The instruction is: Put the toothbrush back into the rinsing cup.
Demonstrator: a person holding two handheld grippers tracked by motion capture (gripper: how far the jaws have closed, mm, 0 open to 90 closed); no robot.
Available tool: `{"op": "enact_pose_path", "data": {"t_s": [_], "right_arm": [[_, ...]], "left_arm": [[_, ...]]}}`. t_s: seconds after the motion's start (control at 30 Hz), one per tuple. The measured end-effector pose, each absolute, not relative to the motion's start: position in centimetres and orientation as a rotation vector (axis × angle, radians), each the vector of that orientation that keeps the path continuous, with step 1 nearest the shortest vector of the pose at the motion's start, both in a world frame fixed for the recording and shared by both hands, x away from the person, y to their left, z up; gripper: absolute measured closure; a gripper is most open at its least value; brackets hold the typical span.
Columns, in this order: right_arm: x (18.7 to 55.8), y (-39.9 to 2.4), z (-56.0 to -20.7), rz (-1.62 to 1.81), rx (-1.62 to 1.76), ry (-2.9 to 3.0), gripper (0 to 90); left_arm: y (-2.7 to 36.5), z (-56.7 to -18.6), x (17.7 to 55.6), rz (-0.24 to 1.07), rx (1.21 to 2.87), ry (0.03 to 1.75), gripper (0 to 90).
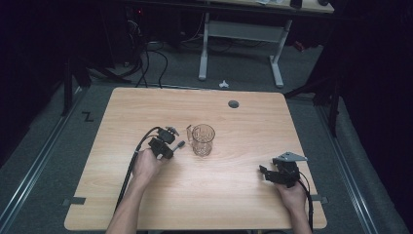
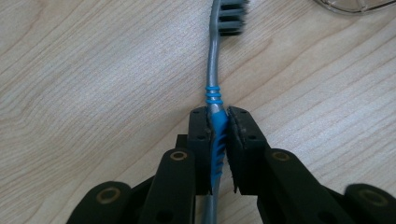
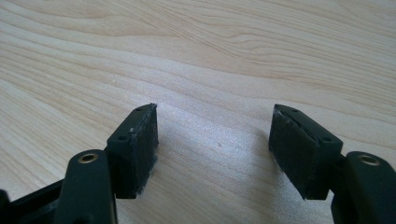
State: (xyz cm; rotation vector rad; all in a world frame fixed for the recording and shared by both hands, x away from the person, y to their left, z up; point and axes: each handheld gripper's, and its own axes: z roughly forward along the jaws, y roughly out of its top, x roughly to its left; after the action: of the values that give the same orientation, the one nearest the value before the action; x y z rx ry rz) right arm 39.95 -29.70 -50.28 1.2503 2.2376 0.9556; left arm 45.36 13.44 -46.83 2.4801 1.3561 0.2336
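Two claws work at a pale wooden desk, each held in one of the person's hands, whose forearms come in from the near edge. Nearest, at the right, the right claw sits low over bare wood, well apart from everything else; the right gripper view shows its two black pads spread wide with nothing but wood grain between them, and a grey three-cornered plate rides on top of it. Its cable trails back toward the near edge.

Farther in and to the left, the left claw is pinching a toothbrush. In the left gripper view the pads are pressed together on the blue ribbed grip section of the handle, which runs straight out between them; the grey neck extends beyond the pads, past a few blue rings, to a bristled head that lies close over the wood. Whether the brush touches the desk cannot be told. A black cable loops back from this claw along the forearm.

Just beyond the brush head stands a clear glass mug, upright, its handle turned toward the left claw. Farther still, a round grey grommet sits near the far edge.
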Motion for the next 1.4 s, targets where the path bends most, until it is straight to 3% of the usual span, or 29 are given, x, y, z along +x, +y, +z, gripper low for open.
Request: {"op": "enact_pose_path", "data": {"t_s": [1.4], "right_arm": [[39.9,-29.7,-50.3,0.954,1.254,2.236,33.4]], "left_arm": [[15.3,-43.0,43.0,0.325,2.214,1.316,80.0]]}}
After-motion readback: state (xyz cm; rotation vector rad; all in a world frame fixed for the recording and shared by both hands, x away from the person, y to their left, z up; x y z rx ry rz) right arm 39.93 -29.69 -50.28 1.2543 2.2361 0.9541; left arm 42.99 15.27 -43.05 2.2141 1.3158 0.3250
